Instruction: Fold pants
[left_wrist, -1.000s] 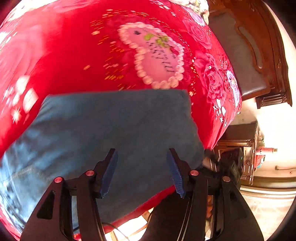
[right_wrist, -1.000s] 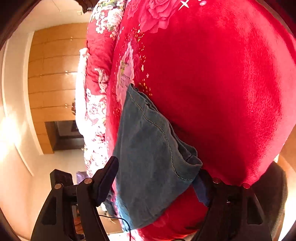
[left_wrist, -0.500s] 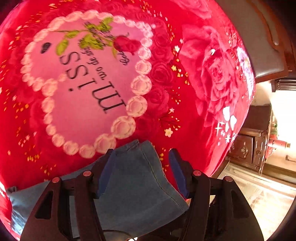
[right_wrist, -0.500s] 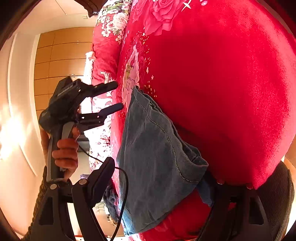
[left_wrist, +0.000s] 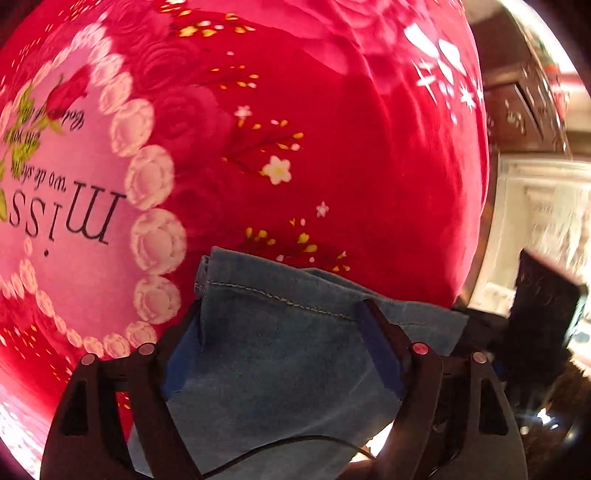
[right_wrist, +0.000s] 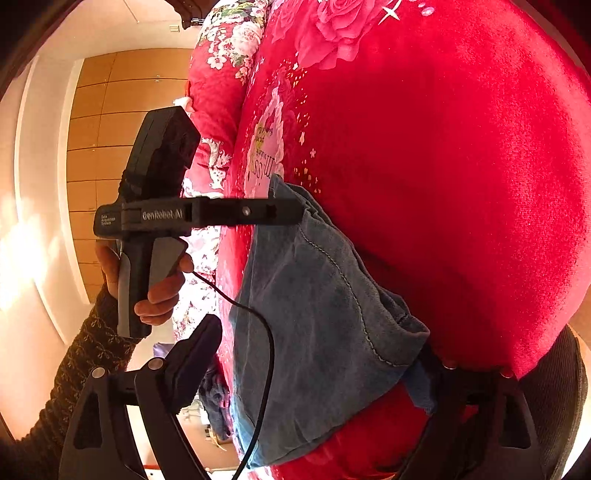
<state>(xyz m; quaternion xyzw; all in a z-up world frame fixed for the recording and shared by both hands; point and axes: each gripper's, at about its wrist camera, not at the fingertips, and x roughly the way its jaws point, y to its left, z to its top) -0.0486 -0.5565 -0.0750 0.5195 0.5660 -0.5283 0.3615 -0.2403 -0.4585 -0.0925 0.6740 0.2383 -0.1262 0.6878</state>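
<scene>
Blue denim pants (left_wrist: 280, 354) lie near the edge of a bed under a red plush floral blanket (left_wrist: 369, 147), a stitched hem between the spread fingers of the left hand-held gripper (left_wrist: 280, 343), which is released. The right hand-held gripper (right_wrist: 321, 365) also straddles the cloth, jaws apart, its right finger partly hidden by the denim. Closing squarely on both layers at the hem should keep the fold even. The person's left hand (right_wrist: 155, 284) holds its tool level, fingers pointing across the bed.

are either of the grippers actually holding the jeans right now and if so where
Neither grips yet. The left gripper has its jaws open around the hem of the jeans; the right gripper is open beside another hem corner.
</scene>
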